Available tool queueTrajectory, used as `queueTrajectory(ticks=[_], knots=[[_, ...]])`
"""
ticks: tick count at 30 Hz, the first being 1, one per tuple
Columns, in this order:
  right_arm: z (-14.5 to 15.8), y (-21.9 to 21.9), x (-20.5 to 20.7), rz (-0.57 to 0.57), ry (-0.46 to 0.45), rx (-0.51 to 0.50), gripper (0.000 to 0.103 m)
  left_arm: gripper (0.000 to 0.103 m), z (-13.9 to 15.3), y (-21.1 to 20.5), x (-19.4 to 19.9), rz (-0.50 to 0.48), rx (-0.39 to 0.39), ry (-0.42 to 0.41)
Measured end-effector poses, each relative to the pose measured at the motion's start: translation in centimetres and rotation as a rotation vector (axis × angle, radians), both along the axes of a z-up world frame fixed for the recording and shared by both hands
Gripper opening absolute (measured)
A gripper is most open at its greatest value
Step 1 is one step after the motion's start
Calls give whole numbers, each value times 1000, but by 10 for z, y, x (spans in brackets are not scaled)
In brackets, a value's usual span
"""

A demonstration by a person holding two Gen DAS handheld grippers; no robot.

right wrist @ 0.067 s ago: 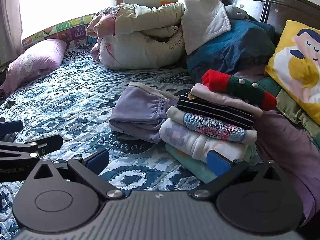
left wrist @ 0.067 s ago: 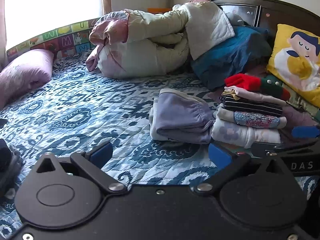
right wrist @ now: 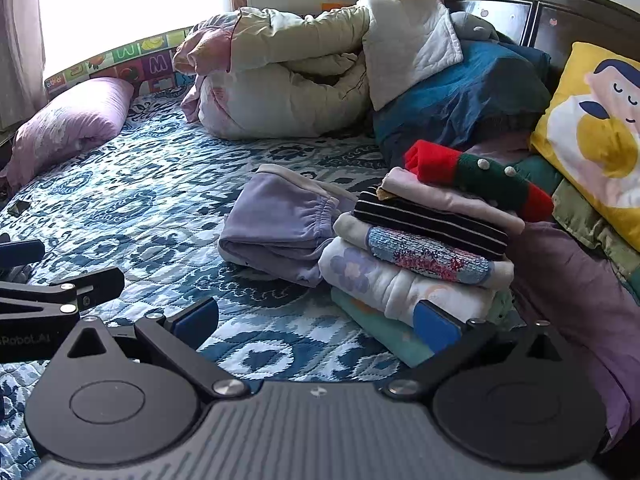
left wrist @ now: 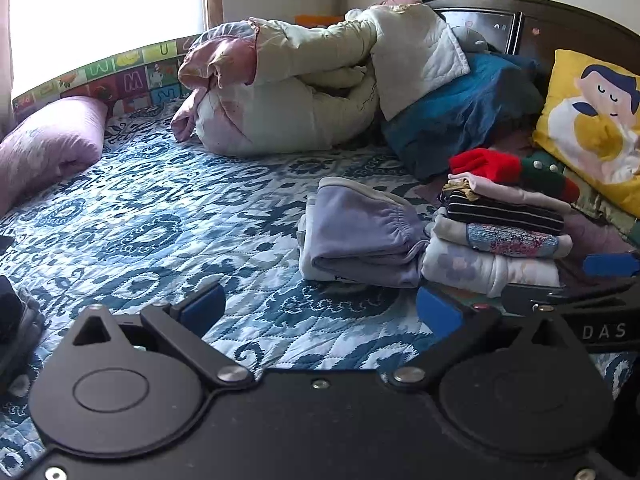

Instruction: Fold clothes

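A folded lavender garment point(left wrist: 360, 236) point(right wrist: 280, 228) lies on the blue patterned bedspread point(left wrist: 160, 224). Right of it stands a stack of folded clothes point(left wrist: 496, 236) point(right wrist: 424, 252), topped by a rolled red and green piece point(right wrist: 476, 176). My left gripper point(left wrist: 320, 312) is open and empty, low over the bedspread in front of the lavender garment. My right gripper point(right wrist: 318, 320) is open and empty; its right finger sits close to the stack's bottom front corner. Each gripper shows at the edge of the other's view.
A bundled pale quilt point(left wrist: 304, 92) and a blue blanket point(left wrist: 452, 116) lie at the head of the bed. A yellow cartoon pillow point(left wrist: 596, 128) leans at the right. A pink pillow point(left wrist: 44, 148) lies at the left. Dark cloth point(left wrist: 12, 320) sits at the left edge.
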State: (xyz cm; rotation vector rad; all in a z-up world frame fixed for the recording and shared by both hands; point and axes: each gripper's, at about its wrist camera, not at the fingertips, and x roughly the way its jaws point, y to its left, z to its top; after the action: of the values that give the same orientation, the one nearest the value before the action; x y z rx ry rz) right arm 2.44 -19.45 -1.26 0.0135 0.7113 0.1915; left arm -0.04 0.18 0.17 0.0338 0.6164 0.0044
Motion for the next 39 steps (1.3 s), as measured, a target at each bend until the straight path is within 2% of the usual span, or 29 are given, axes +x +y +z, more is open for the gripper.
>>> queueTrajectory(ticks=[6,11,39], knots=[[2,0,-2,-1,0,0,103,103,4,5,-1,-2,-17,11],[3,1,-3,-1,0,0,103,103,0,-3,-4,2,10,1],[3,1,-6,-3,5,9,103,103,3,1,-4,0,5,12]])
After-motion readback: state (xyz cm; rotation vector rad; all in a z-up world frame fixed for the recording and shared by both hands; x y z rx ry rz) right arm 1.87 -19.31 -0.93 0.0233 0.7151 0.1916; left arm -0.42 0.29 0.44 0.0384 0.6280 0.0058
